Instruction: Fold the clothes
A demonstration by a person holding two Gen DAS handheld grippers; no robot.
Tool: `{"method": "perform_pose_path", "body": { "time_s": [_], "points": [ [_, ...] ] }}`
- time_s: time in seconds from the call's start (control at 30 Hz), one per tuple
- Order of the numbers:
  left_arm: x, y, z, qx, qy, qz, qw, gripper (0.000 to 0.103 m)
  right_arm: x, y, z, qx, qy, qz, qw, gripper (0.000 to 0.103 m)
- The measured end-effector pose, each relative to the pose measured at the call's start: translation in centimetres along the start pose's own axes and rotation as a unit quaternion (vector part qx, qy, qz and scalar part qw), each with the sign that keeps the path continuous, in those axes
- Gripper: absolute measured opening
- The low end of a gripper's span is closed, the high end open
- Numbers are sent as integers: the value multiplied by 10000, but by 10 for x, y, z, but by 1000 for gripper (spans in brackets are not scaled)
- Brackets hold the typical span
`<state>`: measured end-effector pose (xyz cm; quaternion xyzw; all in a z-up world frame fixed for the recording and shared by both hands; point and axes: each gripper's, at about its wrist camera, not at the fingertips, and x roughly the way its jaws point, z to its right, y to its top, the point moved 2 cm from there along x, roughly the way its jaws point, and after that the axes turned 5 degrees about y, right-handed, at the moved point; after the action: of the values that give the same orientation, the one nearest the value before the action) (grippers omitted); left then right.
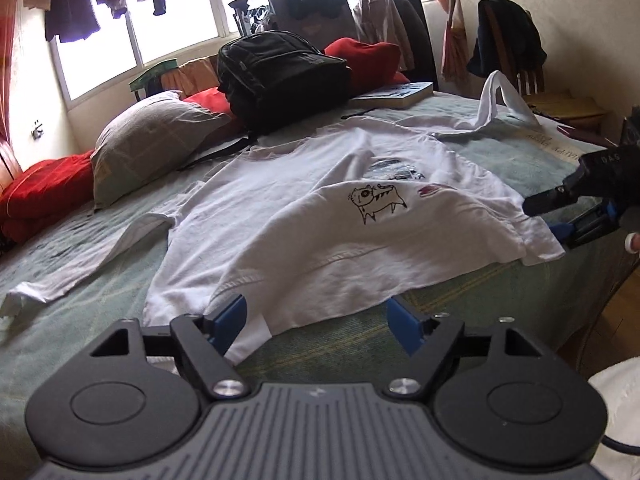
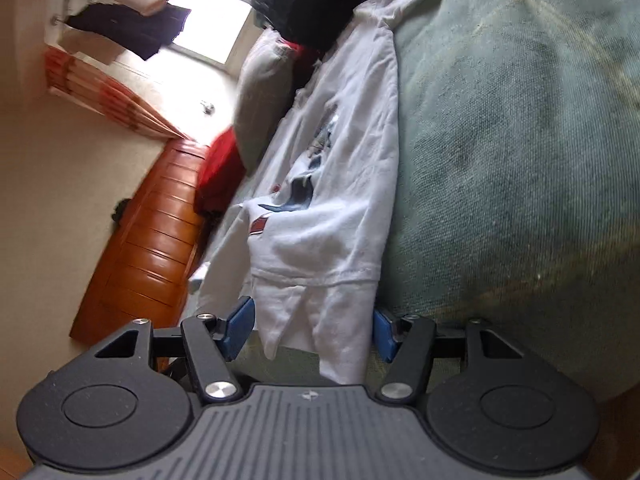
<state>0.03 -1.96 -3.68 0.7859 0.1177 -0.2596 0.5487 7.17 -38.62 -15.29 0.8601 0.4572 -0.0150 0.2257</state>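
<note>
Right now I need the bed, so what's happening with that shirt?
A person is folding a white long-sleeved shirt spread on the green bedspread, its bottom hem already turned up. The left hand-held gripper stands open at the near fold; the right hand-held gripper is open around a corner, not pinching.

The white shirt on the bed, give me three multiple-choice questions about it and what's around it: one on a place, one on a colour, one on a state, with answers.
1. Where is the black backpack?
A. on the bed beyond the white shirt
B. on the floor
C. hung at the window

2. What colour is the bed cover?
A. red
B. green
C. black

3. How do the left tongs stand?
A. shut tight on a book
B. shut on nothing
C. open, the shirt's hem between their pads

Answers: 1 A, it lies past the shirt's collar end. 2 B, green cloth shows all round the shirt. 3 C, the blue pads stand wide apart.
</note>
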Motion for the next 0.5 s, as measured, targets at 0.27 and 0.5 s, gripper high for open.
{"method": "perform_pose_path", "body": {
  "time_s": [0.27, 0.5],
  "points": [
    [0, -4, 7, 57, -41, -27, 10000, 78, 13, 2, -19, -623, -788, 170, 9948, 7],
    [-1, -7, 7, 29, -8, -28, 10000, 78, -22, 23, -60, -1205, -971, 506, 9867, 6]
  ]
}}
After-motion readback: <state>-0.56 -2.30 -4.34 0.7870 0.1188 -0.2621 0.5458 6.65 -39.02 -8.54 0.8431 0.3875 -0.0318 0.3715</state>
